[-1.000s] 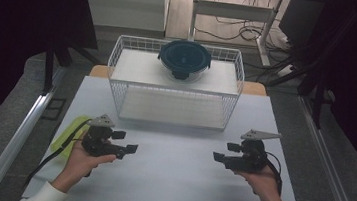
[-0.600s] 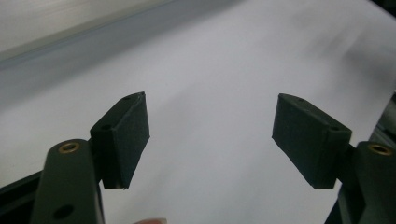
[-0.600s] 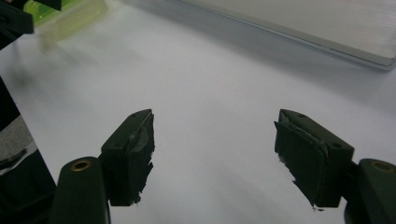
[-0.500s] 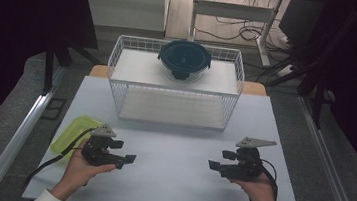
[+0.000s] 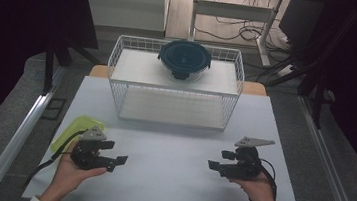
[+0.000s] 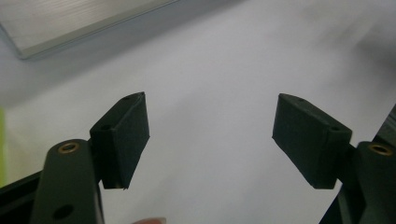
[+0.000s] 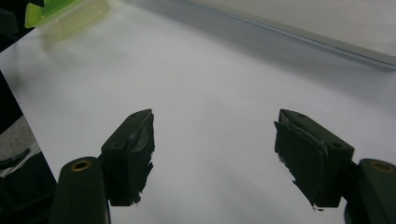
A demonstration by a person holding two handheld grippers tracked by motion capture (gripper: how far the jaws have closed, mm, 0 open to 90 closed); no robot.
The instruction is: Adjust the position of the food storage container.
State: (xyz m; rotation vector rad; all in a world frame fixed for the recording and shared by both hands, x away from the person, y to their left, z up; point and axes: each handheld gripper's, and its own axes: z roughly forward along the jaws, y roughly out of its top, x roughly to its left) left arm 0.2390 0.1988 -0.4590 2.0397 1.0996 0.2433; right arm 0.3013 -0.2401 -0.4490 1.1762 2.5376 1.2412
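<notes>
In the high view, the white worktop (image 5: 177, 145) fills the centre of the frame. The left gripper (image 5: 110, 154) sits at the lower left, held in the person's left hand (image 5: 71, 172), and the right gripper (image 5: 217, 163) at the lower right in the right hand (image 5: 258, 187); they point toward each other, well apart. Each gripper view shows its jaws spread wide above bare worktop, clasping nothing. A yellow-green lidded container (image 5: 74, 129) lies just beside the left gripper, partly hidden by it, and shows at the upper left of the right gripper view (image 7: 65, 14). A white wire basket (image 5: 119, 74) stands at the upper centre, with a round dark-lidded glass container (image 5: 185, 58) resting on its top.
</notes>
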